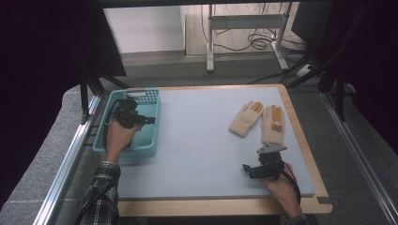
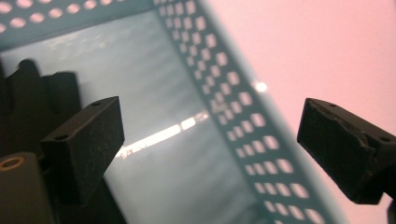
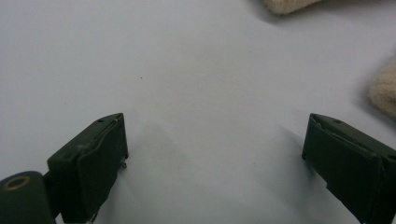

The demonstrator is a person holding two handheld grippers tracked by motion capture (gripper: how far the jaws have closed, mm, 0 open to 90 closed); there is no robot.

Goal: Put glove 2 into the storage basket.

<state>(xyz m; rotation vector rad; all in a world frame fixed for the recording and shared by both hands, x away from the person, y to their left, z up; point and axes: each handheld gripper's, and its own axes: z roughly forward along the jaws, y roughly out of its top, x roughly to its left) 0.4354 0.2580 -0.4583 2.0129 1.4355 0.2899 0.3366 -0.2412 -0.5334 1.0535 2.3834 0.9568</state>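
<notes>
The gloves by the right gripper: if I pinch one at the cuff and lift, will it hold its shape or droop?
The gloves look like soft knit lying flat on the mat, so one would probably droop. Likely light, so the open right gripper should lift it easily. The knit looks unlikely to slip.

- A plaid sleeve (image 1: 101, 197) in dark and pale checks is worn on the left forearm, with the cuff at the wrist.
- The left gripper (image 1: 149, 120) is built of black parts; a black cable (image 1: 92, 202) is trailed from it along the sleeve.
- A grey three-cornered plate (image 1: 271, 148) is carried on top of the black right gripper (image 1: 246, 170).
- In both gripper views, blocky black jaws with small screw holes are seen, and a brass-ringed cylinder (image 2: 13, 164) at the lower left.
</notes>
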